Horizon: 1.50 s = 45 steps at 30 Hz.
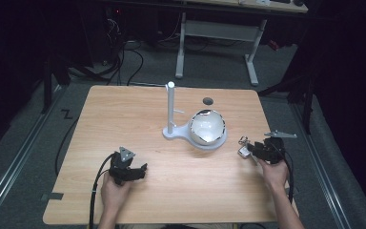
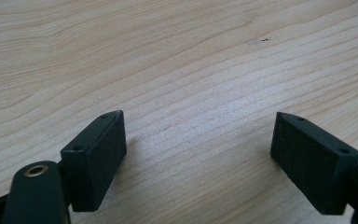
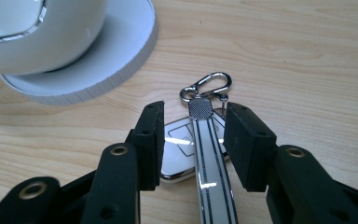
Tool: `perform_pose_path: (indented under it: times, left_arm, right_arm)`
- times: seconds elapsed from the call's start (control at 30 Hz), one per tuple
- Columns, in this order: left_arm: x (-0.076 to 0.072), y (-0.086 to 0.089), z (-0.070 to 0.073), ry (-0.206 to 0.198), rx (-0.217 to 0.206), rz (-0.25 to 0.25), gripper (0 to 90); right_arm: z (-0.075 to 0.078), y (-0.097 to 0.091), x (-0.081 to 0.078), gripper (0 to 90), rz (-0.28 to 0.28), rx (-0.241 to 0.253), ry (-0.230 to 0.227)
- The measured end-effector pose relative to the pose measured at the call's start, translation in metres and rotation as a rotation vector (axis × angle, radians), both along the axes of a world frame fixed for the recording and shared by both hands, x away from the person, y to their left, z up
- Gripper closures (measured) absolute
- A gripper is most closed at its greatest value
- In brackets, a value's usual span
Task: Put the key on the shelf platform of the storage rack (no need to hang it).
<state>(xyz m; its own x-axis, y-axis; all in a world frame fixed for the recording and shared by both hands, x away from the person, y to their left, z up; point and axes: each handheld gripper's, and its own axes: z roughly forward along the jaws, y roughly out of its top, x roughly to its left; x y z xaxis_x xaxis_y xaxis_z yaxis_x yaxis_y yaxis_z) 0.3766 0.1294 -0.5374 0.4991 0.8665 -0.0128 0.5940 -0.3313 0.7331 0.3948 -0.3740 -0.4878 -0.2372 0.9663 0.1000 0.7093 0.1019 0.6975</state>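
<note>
Chrome-trimmed key fob (image 3: 186,149) lies lengthwise between the right gripper's (image 3: 193,140) part-open pads, gripped or not unclear; left gripper (image 2: 198,149) open, idle.

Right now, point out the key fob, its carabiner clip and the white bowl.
key fob (image 3: 179,144), right gripper view, white face
carabiner clip (image 3: 206,86), right gripper view, metal loop
white bowl (image 1: 207,125), high view, inside

Grippers: you hold two, the left gripper (image 1: 140,170) and the right gripper (image 1: 249,149).
Key fobs: you have one key fob (image 3: 186,151), near right, with one strap (image 3: 209,177) and one clip (image 3: 206,87).
Bowls: one bowl (image 1: 208,126).
Stands: one white stand (image 1: 171,114), one post.
Tables: one wooden table (image 1: 124,114).
</note>
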Motion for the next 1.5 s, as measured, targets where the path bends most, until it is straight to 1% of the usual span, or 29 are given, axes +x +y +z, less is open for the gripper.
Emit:
perform_pose_path:
  times: [0.07,0.13,0.33,0.43,0.57,0.67,0.83,0.93,1.1,1.2,1.27,1.4,1.5]
  left_arm:
    - [0.0,0.0,0.0,0.0,0.0,0.0,18.6]
    - [0.0,0.0,0.0,0.0,0.0,0.0,18.6]
    - [0.0,0.0,0.0,0.0,0.0,0.0,18.6]
    - [0.0,0.0,0.0,0.0,0.0,0.0,18.6]
    - [0.0,0.0,0.0,0.0,0.0,0.0,18.6]
    - [0.0,0.0,0.0,-0.001,0.0,0.0,18.6]
    - [0.0,0.0,0.0,0.0,0.0,0.001,18.6]
    - [0.0,0.0,0.0,0.0,0.0,0.0,18.6]
    - [0.0,0.0,0.0,0.001,-0.002,0.002,18.6]
    - [0.0,0.0,0.0,0.0,-0.001,0.0,18.6]
    - [0.0,0.0,0.0,0.0,-0.001,0.001,18.6]
    - [0.0,0.0,0.0,-0.001,0.0,0.0,18.6]
    - [0.0,0.0,0.0,-0.001,0.0,0.0,18.6]
  right_arm:
    - [-0.004,0.0,0.003,60.2,-0.006,-0.008,0.013]
    - [-0.005,-0.001,0.004,60.3,-0.005,-0.004,0.021]
    - [-0.01,-0.001,0.007,61.7,-0.008,-0.013,0.038]
    - [-0.012,0.0,0.008,62.7,-0.01,-0.031,0.046]
    - [-0.014,0.0,0.009,64.9,-0.005,-0.043,0.061]
    - [-0.015,0.0,0.01,68.6,-0.004,-0.059,0.051]
    - [-0.015,0.002,0.009,74.4,0.011,-0.102,0.041]
    - [-0.015,0.004,0.008,75.3,0.026,-0.131,0.035]
    - [-0.015,0.003,0.008,75.8,0.029,-0.119,0.034]
    - [-0.014,0.004,0.008,75.9,0.037,-0.14,0.032]
    - [-0.014,0.005,0.007,75.9,0.041,-0.135,0.03]
    - [-0.01,0.004,0.005,76.0,0.042,-0.106,0.008]
    - [-0.003,0.002,0.001,75.9,0.046,-0.081,-0.021]
